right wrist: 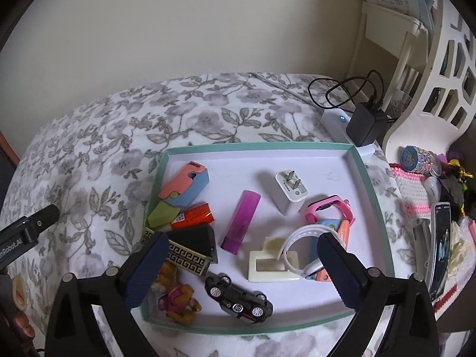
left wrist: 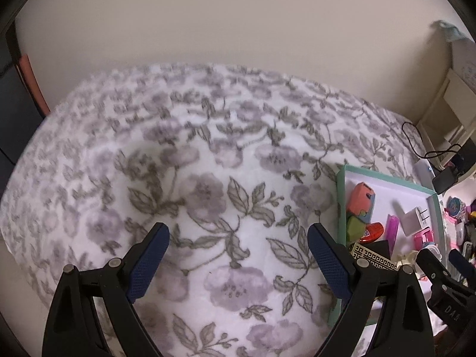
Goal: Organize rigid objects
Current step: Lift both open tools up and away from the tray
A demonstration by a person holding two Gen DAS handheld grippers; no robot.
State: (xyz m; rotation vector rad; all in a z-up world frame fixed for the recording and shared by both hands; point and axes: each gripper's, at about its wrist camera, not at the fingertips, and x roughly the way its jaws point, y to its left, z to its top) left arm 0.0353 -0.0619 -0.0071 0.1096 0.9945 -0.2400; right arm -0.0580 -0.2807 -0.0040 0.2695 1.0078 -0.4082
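A teal-rimmed white tray [right wrist: 358, 160] lies on the floral bed cover and holds several small objects: a white charger plug [right wrist: 290, 192], a purple bar [right wrist: 241, 220], a pink watch [right wrist: 330, 209], a black toy car [right wrist: 238, 299], a black box with a gold pattern [right wrist: 190, 251] and a toy bear [right wrist: 177, 297]. My right gripper [right wrist: 241, 270] is open and empty, hovering over the tray's near half. My left gripper [left wrist: 238, 261] is open and empty over bare cover, left of the tray [left wrist: 340, 196].
A black adapter [right wrist: 364, 125] with cable on a white device lies behind the tray. A pink beaded pouch [right wrist: 413, 190], a round tin [right wrist: 421, 160], a phone [right wrist: 440, 244] and other items lie to the right. A white headboard [right wrist: 416, 89] stands at right.
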